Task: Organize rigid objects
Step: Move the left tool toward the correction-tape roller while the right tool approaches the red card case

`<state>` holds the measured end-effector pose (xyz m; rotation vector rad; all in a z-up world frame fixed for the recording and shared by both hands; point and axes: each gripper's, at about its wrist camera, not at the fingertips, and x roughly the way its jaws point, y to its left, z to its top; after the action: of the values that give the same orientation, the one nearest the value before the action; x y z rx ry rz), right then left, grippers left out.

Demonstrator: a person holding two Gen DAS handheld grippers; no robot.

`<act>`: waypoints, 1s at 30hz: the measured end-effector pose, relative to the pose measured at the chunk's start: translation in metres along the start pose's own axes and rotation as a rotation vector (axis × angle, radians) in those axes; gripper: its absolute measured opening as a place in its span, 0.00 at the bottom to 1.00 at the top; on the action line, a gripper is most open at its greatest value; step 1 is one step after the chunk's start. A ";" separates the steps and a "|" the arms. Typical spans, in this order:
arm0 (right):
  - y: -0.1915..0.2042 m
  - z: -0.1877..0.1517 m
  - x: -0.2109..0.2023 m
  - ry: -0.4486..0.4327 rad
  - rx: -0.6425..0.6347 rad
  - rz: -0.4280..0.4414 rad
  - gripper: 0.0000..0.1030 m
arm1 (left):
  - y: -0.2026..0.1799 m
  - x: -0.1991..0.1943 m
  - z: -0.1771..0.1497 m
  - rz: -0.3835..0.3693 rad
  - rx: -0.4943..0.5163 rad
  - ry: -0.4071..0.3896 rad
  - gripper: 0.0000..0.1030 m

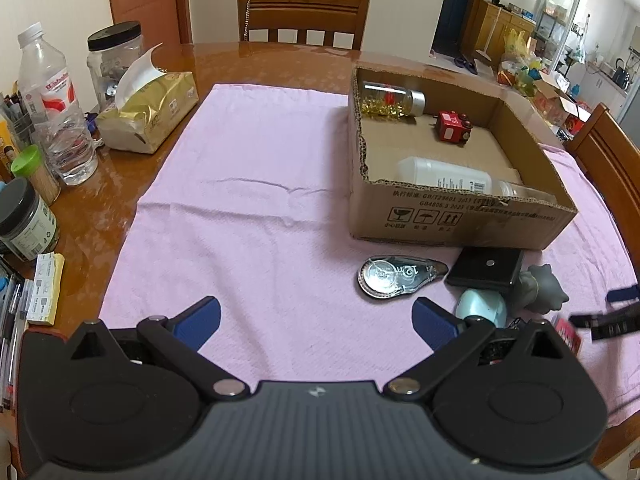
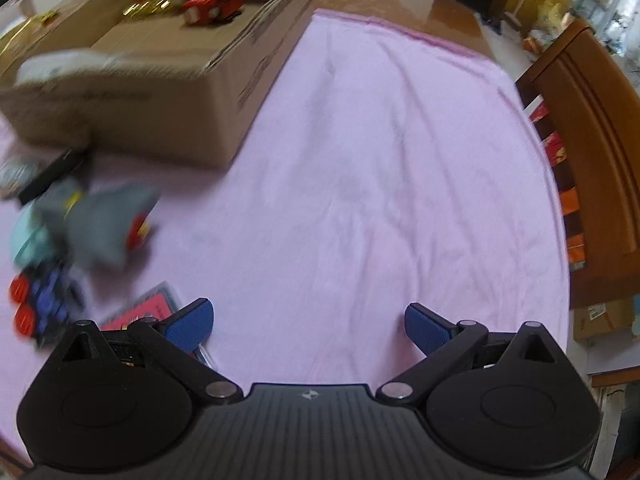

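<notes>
A cardboard box (image 1: 460, 220) on the pink cloth (image 1: 248, 216) holds a glass jar (image 1: 394, 100), a red toy (image 1: 454, 127) and a white bottle (image 1: 452, 178). In front of it lie a correction tape (image 1: 394, 276), a black case (image 1: 486, 270), a pale blue object (image 1: 482, 308) and a grey figure (image 1: 540, 286). My left gripper (image 1: 316, 322) is open and empty above the cloth. My right gripper (image 2: 308, 324) is open and empty; its view is blurred. It shows the box (image 2: 132, 96), the grey figure (image 2: 100, 224), a blue and red toy (image 2: 40, 304) and a red card (image 2: 140, 312) to its left.
On the left table edge stand a water bottle (image 1: 54, 108), a tissue pack (image 1: 148, 116), jars (image 1: 114, 60) and pens. Wooden chairs stand at the far side (image 1: 302, 12) and right side (image 2: 592, 128) of the table. The right gripper's dark tip shows in the left wrist view (image 1: 608, 316).
</notes>
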<state>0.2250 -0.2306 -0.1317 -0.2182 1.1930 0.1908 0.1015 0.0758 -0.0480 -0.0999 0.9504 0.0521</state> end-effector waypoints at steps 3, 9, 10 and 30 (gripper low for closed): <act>0.008 -0.008 -0.013 -0.025 -0.013 -0.014 1.00 | -0.002 0.001 0.002 -0.004 0.001 -0.002 0.98; 0.045 -0.024 -0.036 -0.077 -0.109 0.137 1.00 | -0.008 0.008 0.003 -0.015 0.016 0.005 0.98; 0.055 -0.027 -0.036 -0.078 -0.143 0.148 1.00 | -0.010 0.010 0.003 -0.015 0.019 0.009 0.98; 0.061 -0.030 -0.013 -0.082 -0.144 0.137 1.00 | -0.041 0.074 0.008 -0.034 0.109 0.079 0.98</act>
<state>0.1773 -0.1803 -0.1342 -0.2523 1.1143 0.4026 0.1549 0.0355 -0.1013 -0.0177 1.0279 -0.0348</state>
